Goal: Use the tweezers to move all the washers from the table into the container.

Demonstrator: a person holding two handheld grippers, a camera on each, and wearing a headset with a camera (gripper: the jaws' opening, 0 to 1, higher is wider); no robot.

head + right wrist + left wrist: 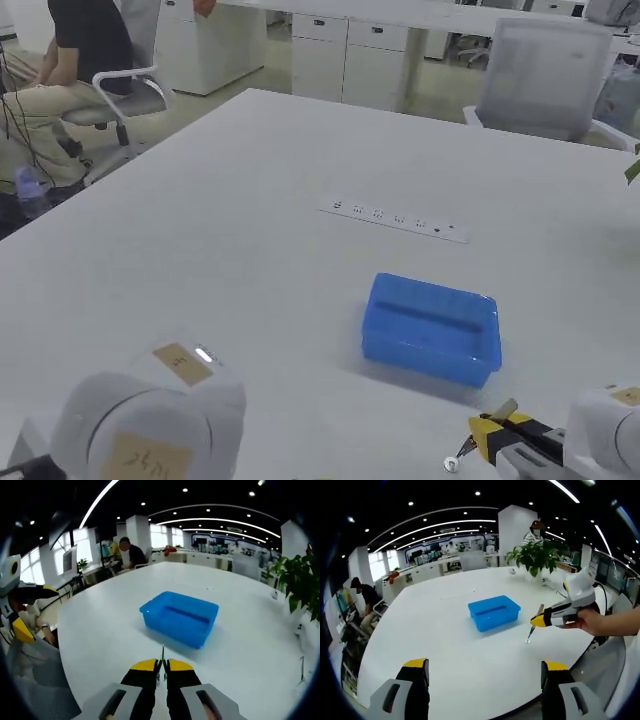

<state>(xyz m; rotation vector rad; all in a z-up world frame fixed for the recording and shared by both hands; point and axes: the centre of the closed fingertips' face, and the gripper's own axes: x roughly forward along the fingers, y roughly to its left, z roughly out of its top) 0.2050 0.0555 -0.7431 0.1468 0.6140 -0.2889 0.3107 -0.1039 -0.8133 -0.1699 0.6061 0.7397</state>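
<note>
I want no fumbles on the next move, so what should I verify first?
1. Right gripper shut on the tweezers: ok.
2. Left gripper open, holding nothing: ok.
3. Blue container upright, top open: ok.
4. Washer at the tweezers' tip: cannot tell.
5. Table between tweezers and container free of obstacles: ok.

Left gripper [482, 667] jaws gape wide; right gripper [162, 666] jaws pinch tweezers [162, 652].
</note>
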